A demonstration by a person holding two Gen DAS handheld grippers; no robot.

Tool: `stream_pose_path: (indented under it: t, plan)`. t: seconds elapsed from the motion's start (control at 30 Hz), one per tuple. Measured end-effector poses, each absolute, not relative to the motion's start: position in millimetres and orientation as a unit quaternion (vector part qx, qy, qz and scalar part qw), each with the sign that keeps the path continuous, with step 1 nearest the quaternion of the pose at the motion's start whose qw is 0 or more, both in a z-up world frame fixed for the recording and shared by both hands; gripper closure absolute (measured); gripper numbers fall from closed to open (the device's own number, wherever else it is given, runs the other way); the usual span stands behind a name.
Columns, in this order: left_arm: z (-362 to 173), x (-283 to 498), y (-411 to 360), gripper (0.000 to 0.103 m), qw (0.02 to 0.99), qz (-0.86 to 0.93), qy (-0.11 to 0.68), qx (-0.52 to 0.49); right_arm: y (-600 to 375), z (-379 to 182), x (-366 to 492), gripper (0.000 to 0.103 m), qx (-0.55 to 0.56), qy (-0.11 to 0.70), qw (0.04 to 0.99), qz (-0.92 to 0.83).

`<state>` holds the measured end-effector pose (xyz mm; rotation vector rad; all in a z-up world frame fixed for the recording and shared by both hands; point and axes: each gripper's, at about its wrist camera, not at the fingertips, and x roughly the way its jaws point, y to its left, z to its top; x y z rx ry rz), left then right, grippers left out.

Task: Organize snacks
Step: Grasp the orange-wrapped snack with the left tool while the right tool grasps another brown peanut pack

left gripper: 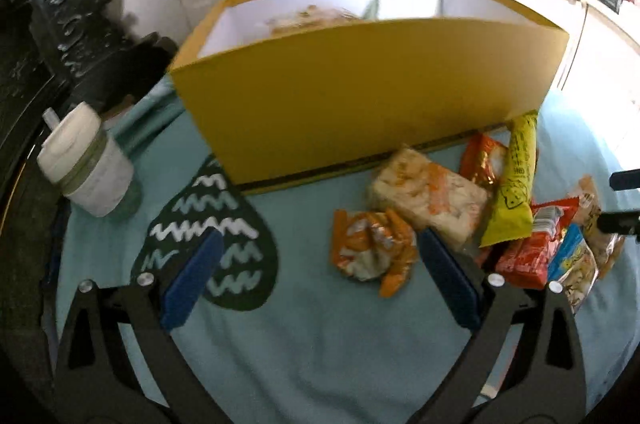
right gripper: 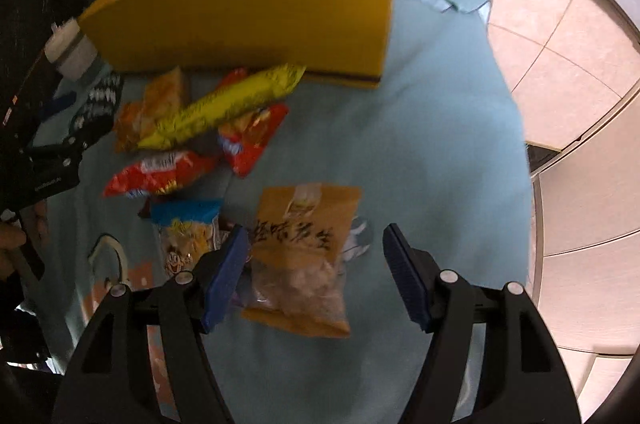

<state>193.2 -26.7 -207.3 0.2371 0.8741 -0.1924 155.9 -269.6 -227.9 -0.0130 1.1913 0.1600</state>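
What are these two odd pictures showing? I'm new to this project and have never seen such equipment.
Each picture comes from a fisheye camera riding on a hand-held gripper that a person carries, looking along its two blue-padded fingers. The left hand-held gripper is wide open above an orange snack packet. The right hand-held gripper is open over a brown peanut bag. Neither holds anything. More snack packets lie on a teal cloth before a yellow box, beside a white cup.

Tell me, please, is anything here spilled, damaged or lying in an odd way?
Nothing looks spilled or torn. The snack packets lie in a loose, overlapping heap on the cloth before the yellow box, and the long yellow packet leans across others.
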Motion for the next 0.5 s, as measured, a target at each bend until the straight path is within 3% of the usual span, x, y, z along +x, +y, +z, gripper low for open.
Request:
stream_pose_path:
  t: [0.17, 0.23, 0.27, 0.37, 0.4, 0.43, 0.47, 0.5]
  plan:
    - [-223.3, 210.6, -35.2, 0.003, 0.894, -0.072, 0.428, 0.110, -256.7, -248.0, 164.3, 0.034, -0.007, 0.576, 0.813, 0.084]
    - [-230.8, 214.4, -35.0, 0.003, 0.891, -0.073, 0.434, 0.111, -257.5, -246.7, 165.6, 0.054, 0.004, 0.582, 0.807, 0.103]
    - [-237.6, 215.6, -33.6, 0.004, 0.885, -0.079, 0.446, 0.111, -255.6, -245.0, 165.1, 0.055, 0.001, 0.582, 0.805, 0.114]
    - [-248.7, 207.4, -26.7, 0.025, 0.878, -0.120, 0.453, 0.092, -252.5, -244.0, 157.9, 0.059, -0.016, 0.577, 0.807, 0.121]
    - [-247.9, 204.1, -27.4, 0.040, 0.879, -0.133, 0.450, 0.087, -256.5, -245.4, 156.3, 0.059, -0.003, 0.578, 0.806, 0.125]
    - [-247.3, 202.2, -29.1, 0.048, 0.878, -0.142, 0.449, 0.087, -260.0, -245.8, 156.2, 0.057, 0.008, 0.578, 0.806, 0.127]
    - [-246.4, 200.5, -32.6, 0.049, 0.878, -0.143, 0.447, 0.094, -262.8, -246.7, 157.0, 0.056, 0.017, 0.578, 0.806, 0.128]
    - [-246.1, 199.9, -33.3, 0.050, 0.878, -0.142, 0.448, 0.093, -266.6, -249.4, 157.2, 0.045, 0.028, 0.579, 0.805, 0.128]
